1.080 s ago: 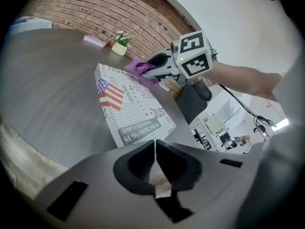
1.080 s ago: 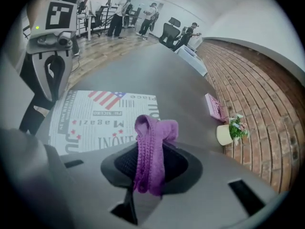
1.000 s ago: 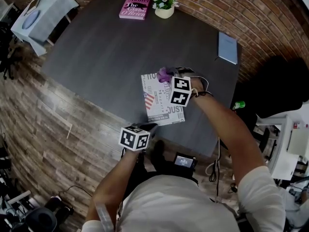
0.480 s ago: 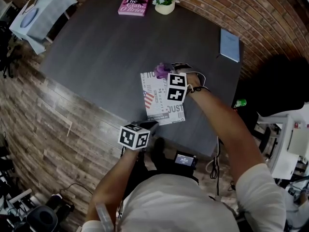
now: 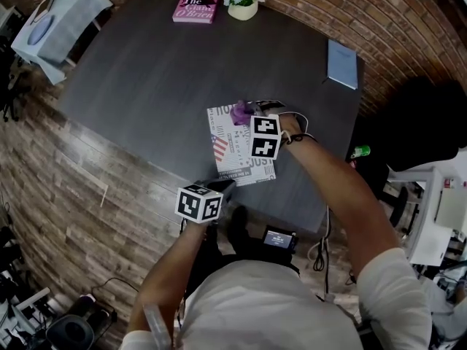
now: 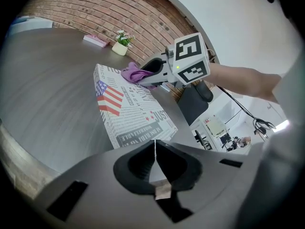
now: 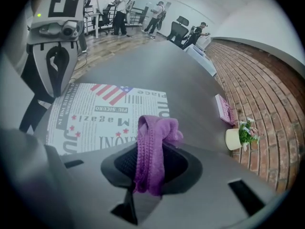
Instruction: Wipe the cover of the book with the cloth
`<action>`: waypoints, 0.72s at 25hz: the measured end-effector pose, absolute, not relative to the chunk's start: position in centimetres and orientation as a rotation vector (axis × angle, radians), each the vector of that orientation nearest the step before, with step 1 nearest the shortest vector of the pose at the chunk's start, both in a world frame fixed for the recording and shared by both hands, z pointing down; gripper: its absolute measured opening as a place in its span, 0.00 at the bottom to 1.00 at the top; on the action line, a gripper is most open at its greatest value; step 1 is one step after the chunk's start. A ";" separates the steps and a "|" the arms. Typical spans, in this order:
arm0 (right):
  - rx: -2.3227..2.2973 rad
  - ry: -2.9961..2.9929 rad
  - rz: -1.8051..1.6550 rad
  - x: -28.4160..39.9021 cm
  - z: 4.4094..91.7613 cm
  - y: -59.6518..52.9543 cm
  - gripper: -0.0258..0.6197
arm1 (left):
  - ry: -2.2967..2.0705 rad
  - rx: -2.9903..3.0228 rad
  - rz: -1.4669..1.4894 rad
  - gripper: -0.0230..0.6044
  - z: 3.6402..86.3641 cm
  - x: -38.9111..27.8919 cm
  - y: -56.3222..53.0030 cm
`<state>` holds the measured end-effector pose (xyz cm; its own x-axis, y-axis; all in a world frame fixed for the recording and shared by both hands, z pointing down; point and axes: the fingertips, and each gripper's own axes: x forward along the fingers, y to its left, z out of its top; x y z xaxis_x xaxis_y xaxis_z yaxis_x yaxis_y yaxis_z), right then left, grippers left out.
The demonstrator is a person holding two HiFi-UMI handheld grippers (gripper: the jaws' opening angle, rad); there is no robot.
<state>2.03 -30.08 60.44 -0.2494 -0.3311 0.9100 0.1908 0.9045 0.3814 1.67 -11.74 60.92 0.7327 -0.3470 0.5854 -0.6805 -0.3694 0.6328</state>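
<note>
The book [image 5: 235, 159] has a white newspaper-print cover with a small flag and lies flat near the table's front edge. It also shows as the book [image 6: 127, 114] and the book [image 7: 97, 112] in the gripper views. My right gripper [image 5: 246, 113] is shut on a bunched purple cloth [image 5: 239, 112] over the cover's far edge. The cloth [image 7: 151, 149] hangs between the jaws and shows as the cloth [image 6: 134, 72] from the left. My left gripper [image 5: 225, 188] is shut and holds nothing, just off the book's near corner. In the right gripper view the left gripper [image 7: 53, 56] stands beyond the book.
A pink book [image 5: 195, 4] and a small flower pot [image 5: 242, 3] stand at the table's far edge. A grey-blue notebook [image 5: 341, 64] lies at the far right. A side table with a pale cloth [image 5: 62, 22] is at top left, and a black chair [image 5: 416, 130] at right.
The view has shifted slightly. The right gripper stays with the cloth at the book's far edge, and the left gripper has barely moved.
</note>
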 end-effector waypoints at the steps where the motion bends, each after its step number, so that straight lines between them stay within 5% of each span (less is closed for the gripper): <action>1: 0.100 -1.755 -0.492 2.1 60.5 -29.7 0.21 | -0.785 1.983 0.445 0.06 61.0 1.6 -11.7; 18: 0.044 -1.747 -0.500 3.3 60.8 -24.4 0.21 | -0.829 1.973 0.490 0.05 61.3 1.5 -11.9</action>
<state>3.31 -24.40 60.76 -0.2440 -0.2956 0.9236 0.2381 0.9050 0.3525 1.54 -11.86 61.28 0.6952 -0.3571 0.6238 -0.7187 -0.3591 0.5954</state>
